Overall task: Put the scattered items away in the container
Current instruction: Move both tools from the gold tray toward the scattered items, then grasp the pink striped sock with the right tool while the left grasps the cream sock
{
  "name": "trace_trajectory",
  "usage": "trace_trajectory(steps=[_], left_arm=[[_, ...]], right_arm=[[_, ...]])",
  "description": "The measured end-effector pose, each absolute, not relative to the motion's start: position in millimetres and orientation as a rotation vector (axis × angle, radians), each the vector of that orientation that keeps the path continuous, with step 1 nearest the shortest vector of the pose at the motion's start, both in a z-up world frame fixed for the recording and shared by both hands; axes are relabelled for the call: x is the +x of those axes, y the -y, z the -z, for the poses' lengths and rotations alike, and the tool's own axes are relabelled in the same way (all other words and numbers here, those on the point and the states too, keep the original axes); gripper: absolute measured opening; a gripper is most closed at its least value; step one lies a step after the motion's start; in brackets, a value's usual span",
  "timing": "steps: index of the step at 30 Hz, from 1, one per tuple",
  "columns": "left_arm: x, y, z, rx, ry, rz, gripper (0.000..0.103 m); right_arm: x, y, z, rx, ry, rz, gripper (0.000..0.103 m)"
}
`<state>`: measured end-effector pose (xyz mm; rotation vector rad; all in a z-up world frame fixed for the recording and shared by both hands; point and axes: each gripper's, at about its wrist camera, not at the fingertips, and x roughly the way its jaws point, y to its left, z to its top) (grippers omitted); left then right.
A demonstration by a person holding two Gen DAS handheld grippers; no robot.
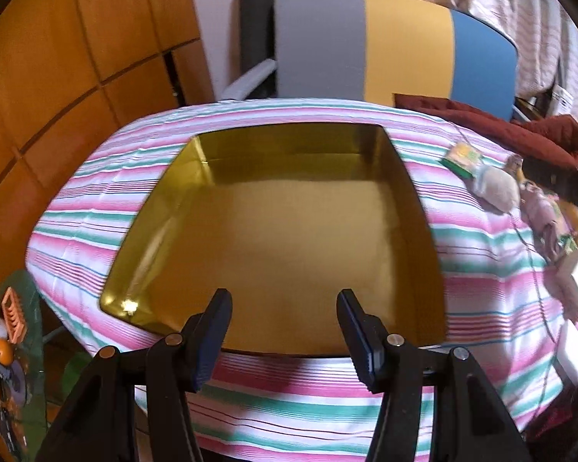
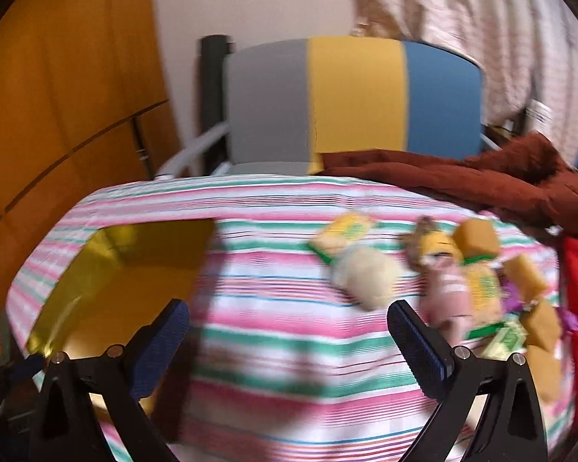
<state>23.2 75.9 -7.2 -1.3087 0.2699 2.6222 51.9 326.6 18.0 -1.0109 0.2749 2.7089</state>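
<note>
Over the empty gold tin (image 1: pixel 281 231) the left gripper (image 1: pixel 285 331) hangs half-spread; the right gripper (image 2: pixel 289 342), fingers wide and empty, faces 1 scattered pile (image 2: pixel 478 281) at right, probably lining up a pick.

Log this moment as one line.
tin: empty | toys: on cloth, right of tin | left gripper: open, over tin | right gripper: open, empty
</note>
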Motion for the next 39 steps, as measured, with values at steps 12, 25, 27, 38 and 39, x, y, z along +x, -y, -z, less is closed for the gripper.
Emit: trace_trajectory(steps=[12,25,27,38,39], left_arm=[[26.2,-128.8,2.4,-1.268,-0.333,-2.513,0.057],[16.9,-220.1,-4.0,-1.195,-0.231,-2.223,0.057],[13.2,-239.0,-0.5,-1.202,-0.264,-2.216,0.057],[-32.9,-306.0,32.5,-1.317,-0.225,-2.088,0.055],[-37.2,-309.7,33.2,-1.324,-0.207,-2.077,0.056]], right_arm=[[33.7,-458.1,4.8,-1.223,-0.320,-2.503,0.062],[25.5,-489.6,62.4,-1.447,-0.484,-2.429,0.036],[29.7,-498.2,64.8,-1.432,-0.566,-2.429,0.035],[28.2,-500.6,62.7,-1.430,-0.613,-2.425,0.035],[25.9,-500.7,63.8,-1.430,-0.618,-2.425,0.036]])
